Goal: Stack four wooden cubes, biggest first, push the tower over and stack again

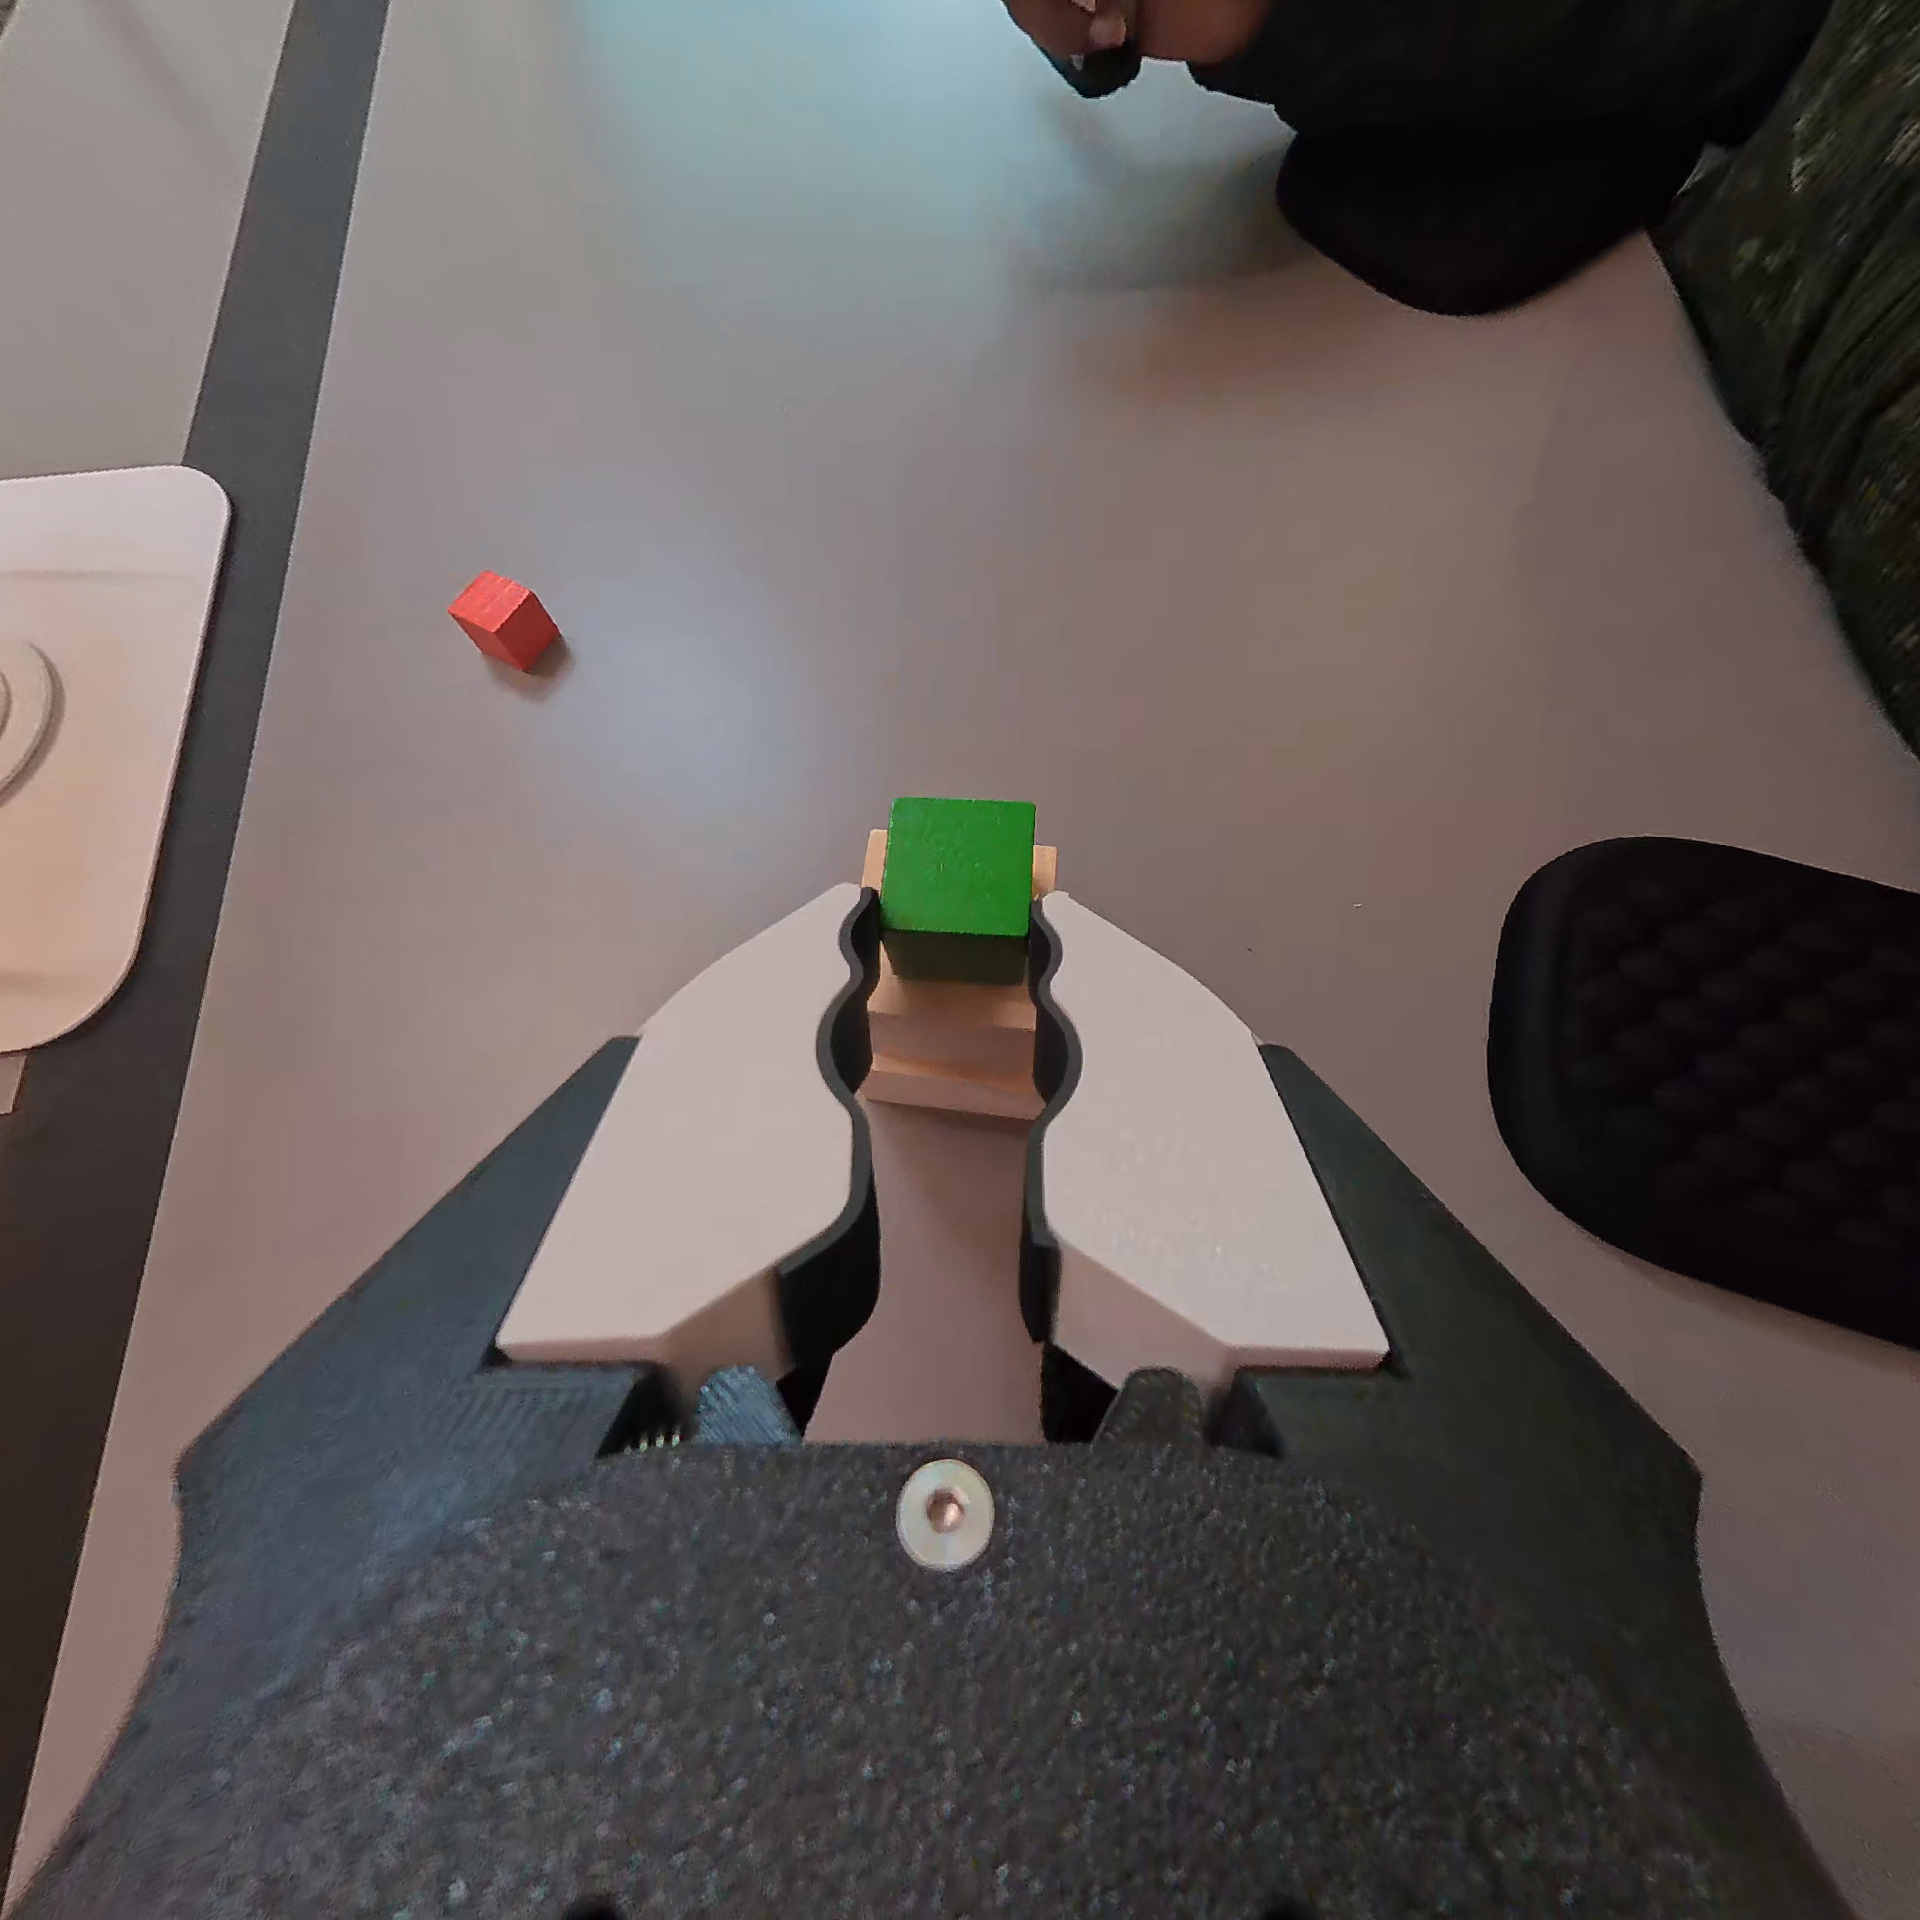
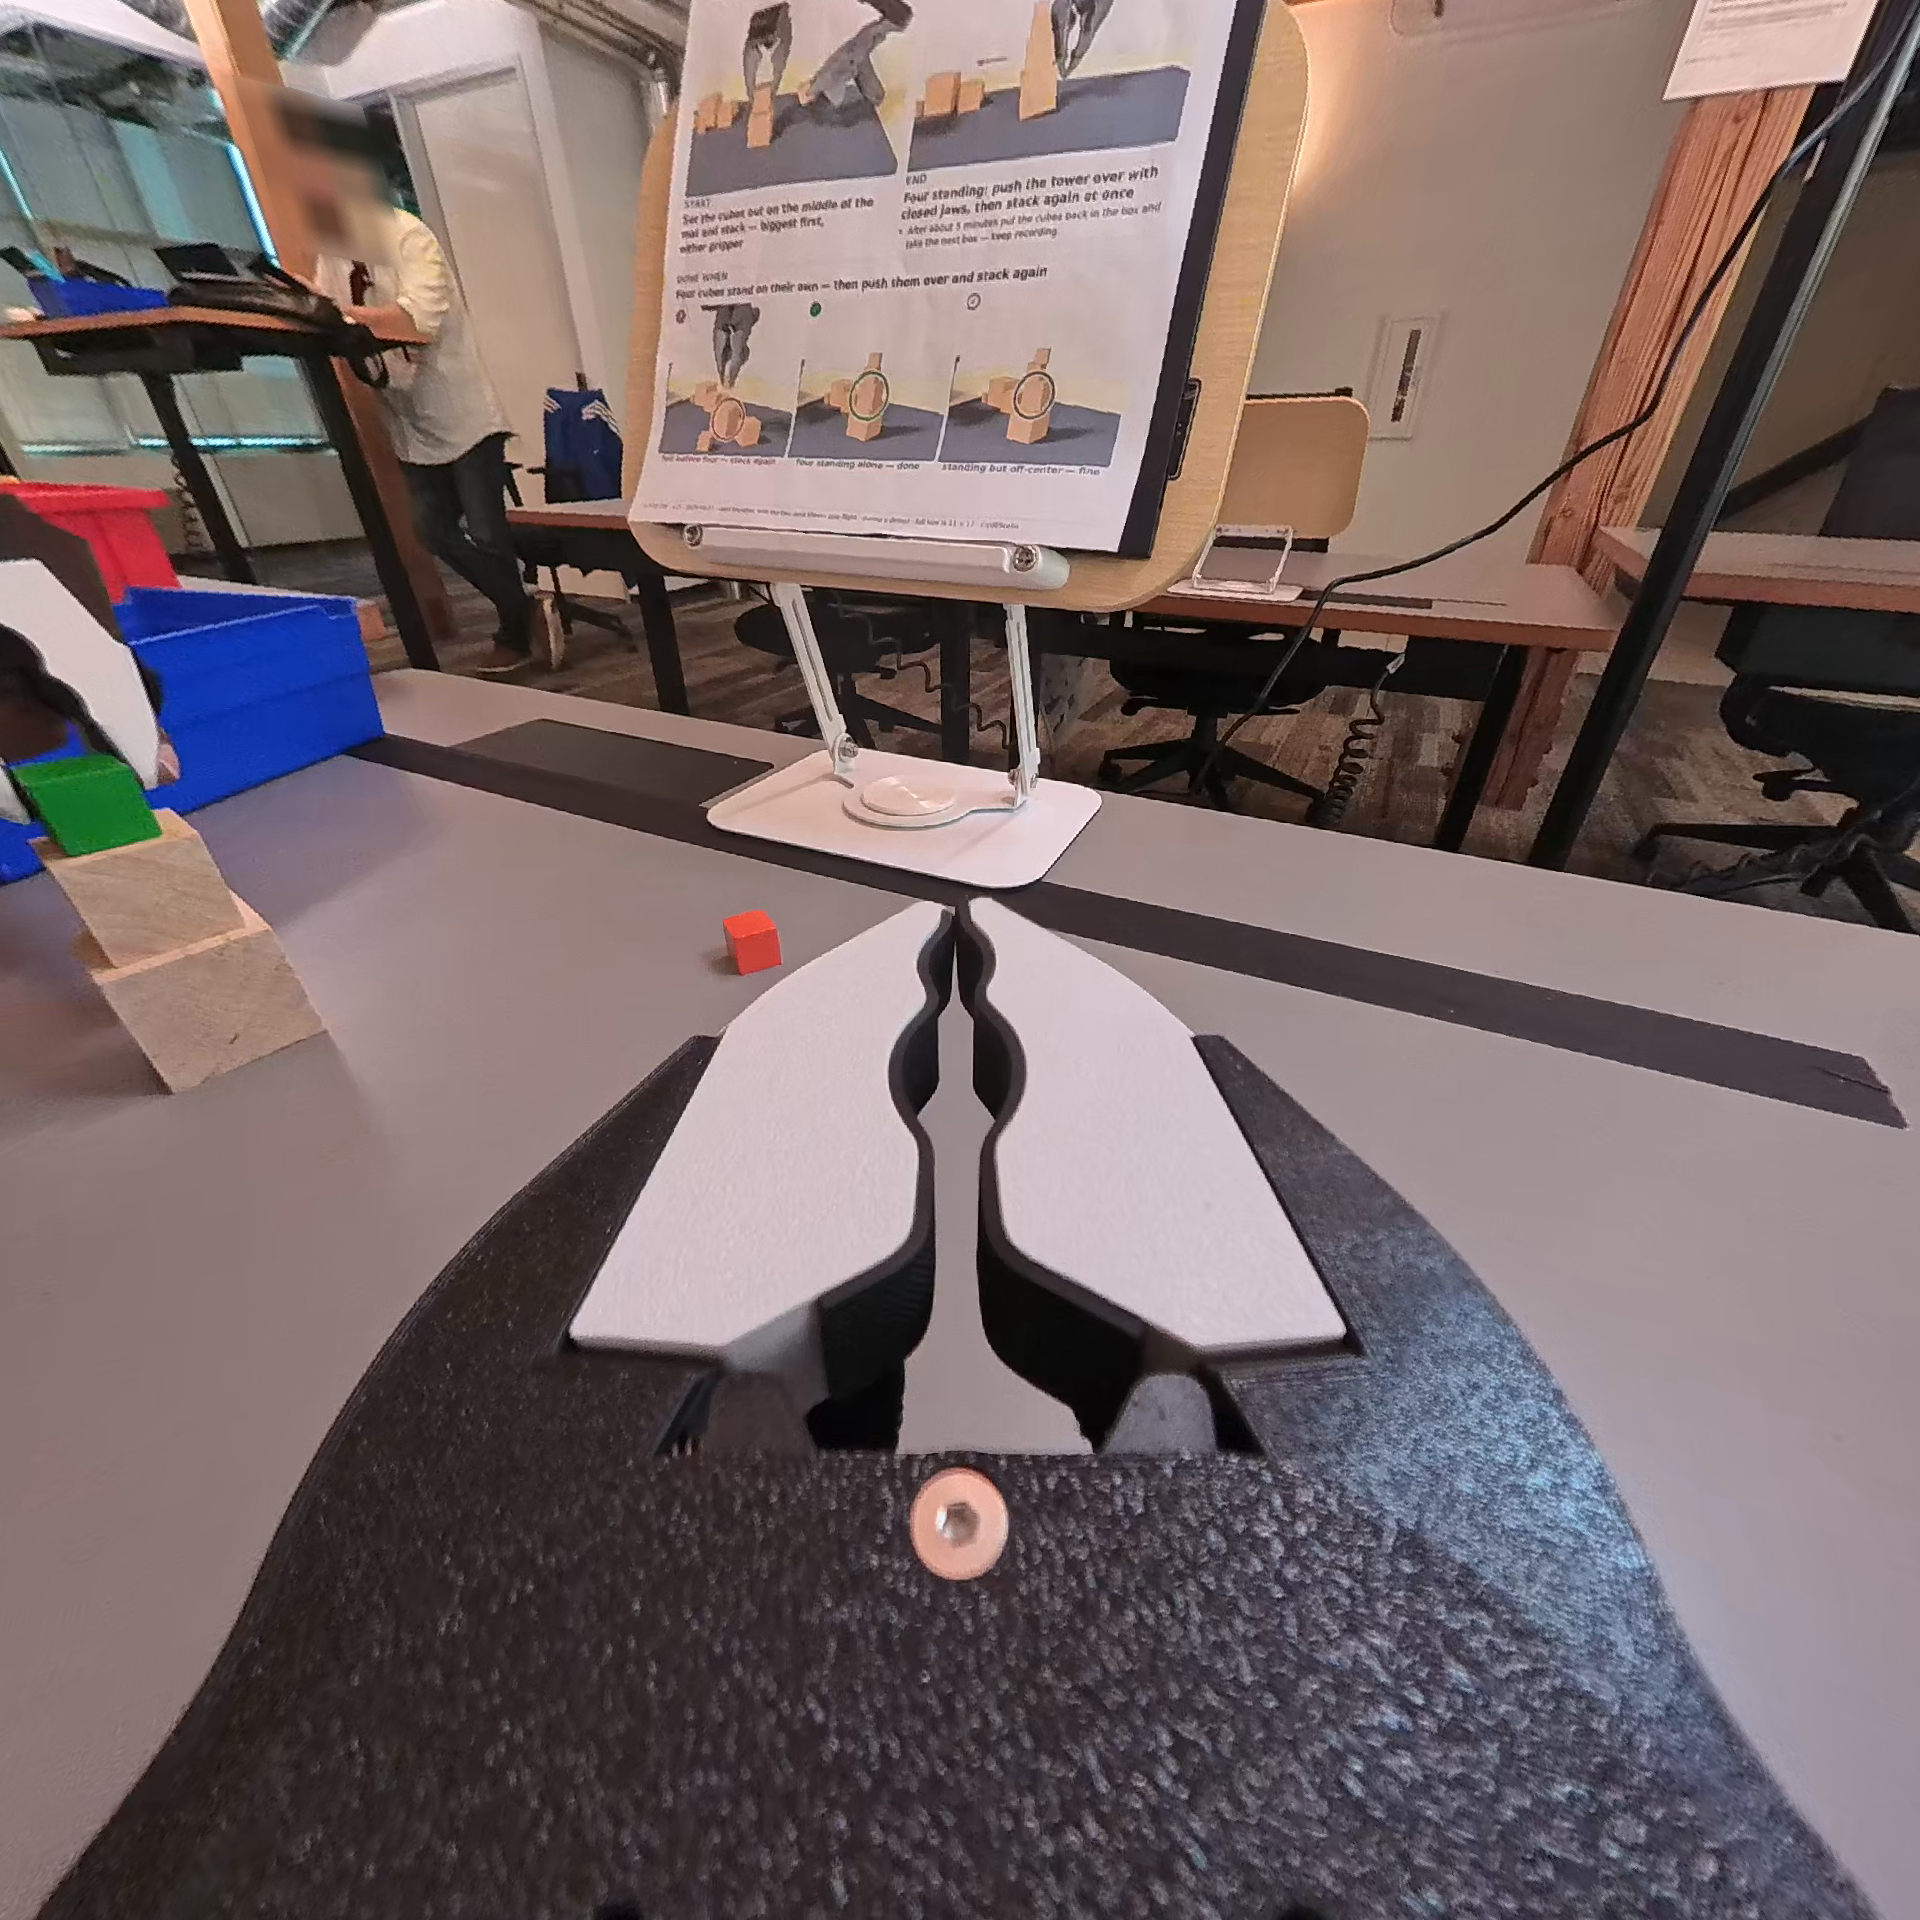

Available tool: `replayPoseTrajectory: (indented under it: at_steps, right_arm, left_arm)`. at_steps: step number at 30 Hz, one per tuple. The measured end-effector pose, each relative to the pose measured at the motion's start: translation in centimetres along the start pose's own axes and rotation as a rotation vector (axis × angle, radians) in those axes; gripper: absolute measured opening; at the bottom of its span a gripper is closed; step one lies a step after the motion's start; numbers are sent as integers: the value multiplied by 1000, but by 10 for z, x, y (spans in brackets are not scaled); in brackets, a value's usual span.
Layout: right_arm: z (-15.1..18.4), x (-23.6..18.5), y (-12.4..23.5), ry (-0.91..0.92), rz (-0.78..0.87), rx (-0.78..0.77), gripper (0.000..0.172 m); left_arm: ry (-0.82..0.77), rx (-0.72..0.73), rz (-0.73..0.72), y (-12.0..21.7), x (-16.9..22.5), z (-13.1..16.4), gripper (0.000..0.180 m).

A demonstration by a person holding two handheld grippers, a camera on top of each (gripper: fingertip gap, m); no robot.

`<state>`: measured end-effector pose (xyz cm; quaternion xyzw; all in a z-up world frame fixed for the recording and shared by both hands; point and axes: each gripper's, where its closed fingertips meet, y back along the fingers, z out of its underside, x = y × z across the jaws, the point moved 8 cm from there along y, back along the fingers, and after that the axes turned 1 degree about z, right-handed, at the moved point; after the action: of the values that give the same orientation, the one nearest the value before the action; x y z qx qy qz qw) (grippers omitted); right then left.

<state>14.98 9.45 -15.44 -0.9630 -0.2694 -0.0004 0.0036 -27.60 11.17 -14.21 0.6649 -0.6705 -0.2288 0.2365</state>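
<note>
My left fingers (image 1: pixel 956 914) grip the green cube (image 1: pixel 956 868) atop the wooden stack (image 1: pixel 951 1049): square it gently; right fingers (image 2: pixel 956 920) closed, well clear of that stack.

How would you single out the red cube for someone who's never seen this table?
Find the grey table and the white base of the document stand on its dark strip. Just in front of that base, left of the shut right gripper, a small red cube lies alone on bare tabletop. The green cube, by contrast, tops a stack of plain wooden blocks in the left gripper.
</note>
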Motion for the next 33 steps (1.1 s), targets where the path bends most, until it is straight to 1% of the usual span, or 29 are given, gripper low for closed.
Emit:
replayPoseTrajectory:
  at_steps: [6,12,17,19,21,24,25,26,28,30,33]
  right_arm:
    - [1,0,0,-4,-2,-3,0]
    - [2,-1,-1,-9,-9,-12,0]
    - [2,-1,-1,-8,-11,-12,0]
    - [0,0,0,-8,-7,-8,0]
    - [0,0,0,-13,-7,-5,0]
    - [0,0,0,-25,-6,-9,0]
    - [-1,0,0,-24,-5,-9,0]
    - [-1,0,0,-24,-5,-8,0]
    - [-2,0,1,-25,0,-5,0]
    - [-2,0,1,-28,1,-3,0]
    - [-4,0,1,-31,1,2,0]
  left_arm:
    - [5,-10,-7,1,0,1,27]
    - [0,-23,-20,0,1,1,35]
    - [-2,1,-51,7,5,-3,35]
    - [1,-2,-113,15,9,-6,35]
    - [2,51,-197,27,15,-13,31]
    - [17,99,-446,41,18,-25,12]
    - [40,112,-532,43,20,-29,4]
    - [71,137,-592,43,24,-35,0]
    - [145,245,-656,36,38,-53,0]
    - [181,335,-710,25,55,-73,0]
    - [243,445,-804,-2,74,-98,0]
